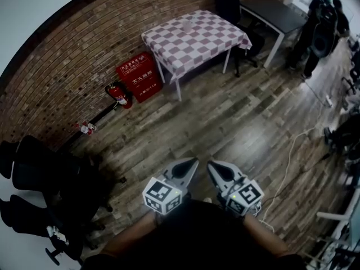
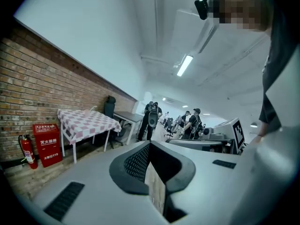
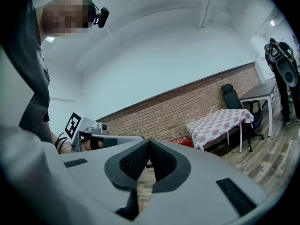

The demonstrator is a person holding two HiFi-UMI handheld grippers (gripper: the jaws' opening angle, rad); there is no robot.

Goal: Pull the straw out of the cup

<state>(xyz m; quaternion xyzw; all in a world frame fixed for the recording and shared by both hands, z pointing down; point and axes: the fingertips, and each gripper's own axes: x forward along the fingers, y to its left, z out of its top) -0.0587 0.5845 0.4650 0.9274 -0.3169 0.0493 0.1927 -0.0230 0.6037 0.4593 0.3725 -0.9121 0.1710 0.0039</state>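
Observation:
A clear cup with a straw (image 1: 187, 22) stands on the table with the red-and-white checked cloth (image 1: 208, 35), far across the room by the brick wall. It shows only small in the left gripper view as the cup (image 2: 91, 109) and in the right gripper view as the cup (image 3: 212, 111). My left gripper (image 1: 193, 162) and right gripper (image 1: 211, 165) are held side by side close to my body, over the wooden floor, well away from the table. Both are shut with nothing between the jaws, as the left gripper (image 2: 150, 144) and right gripper (image 3: 149, 142) show.
A red fire box (image 1: 139, 76) and a fire extinguisher (image 1: 119, 94) stand left of the table. A black desk (image 1: 270, 13) and an office chair (image 1: 230, 4) are to its right, people (image 1: 318, 27) beyond. Black chairs (image 1: 39, 173) crowd the left; a white cable (image 1: 292, 151) runs over the floor.

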